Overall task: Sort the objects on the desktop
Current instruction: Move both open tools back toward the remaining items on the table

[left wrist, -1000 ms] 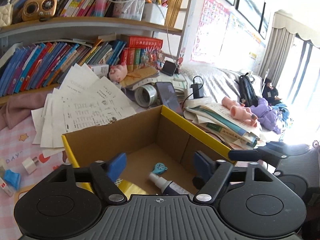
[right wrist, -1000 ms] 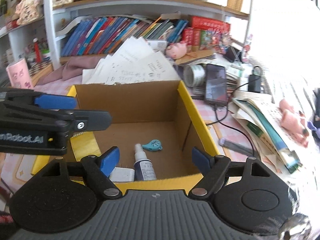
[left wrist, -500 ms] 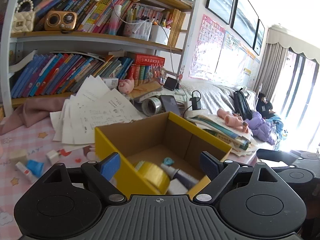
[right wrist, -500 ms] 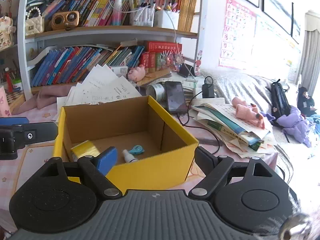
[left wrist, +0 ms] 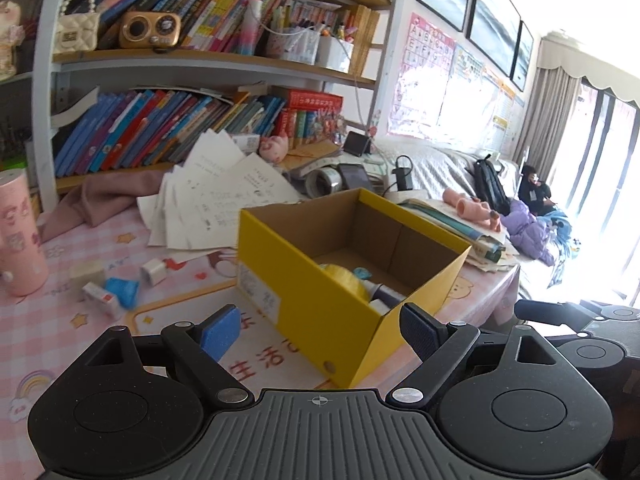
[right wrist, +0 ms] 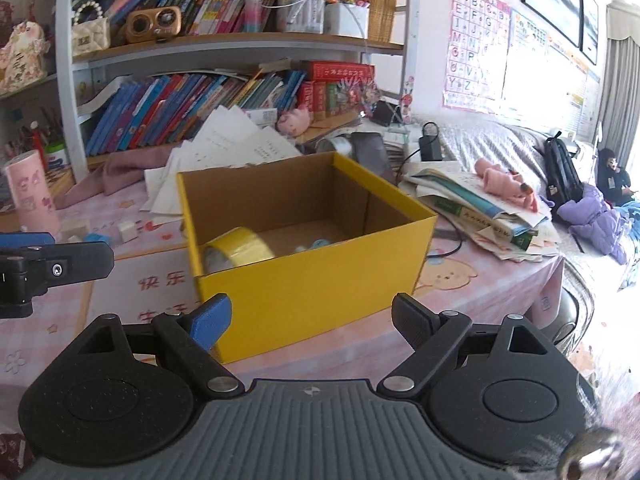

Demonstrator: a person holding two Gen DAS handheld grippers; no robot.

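A yellow cardboard box (left wrist: 304, 280) (right wrist: 312, 280) stands open on the pink desk. Inside it lie a yellow tape roll (right wrist: 240, 246) (left wrist: 344, 278), a small spray bottle (left wrist: 382, 292) and a light blue trinket (right wrist: 320, 244). My left gripper (left wrist: 320, 332) is open and empty, in front of the box's near corner. My right gripper (right wrist: 310, 320) is open and empty, in front of the box's near wall. Small white blocks (left wrist: 154, 270) and a blue item (left wrist: 120, 288) lie on the desk left of the box.
A pink tumbler (left wrist: 18, 236) stands at the far left. Loose papers (left wrist: 224, 196) and a pink cloth (left wrist: 108, 200) lie behind the box. Stacked books with a pink doll (right wrist: 506, 186) sit at the right. A bookshelf (right wrist: 224, 96) backs the desk; the desk edge (right wrist: 552, 272) drops off right.
Both grippers have pulled back and up from the box; a second ago they hung over its opening, now they sit in front of it. Both stay open and empty.
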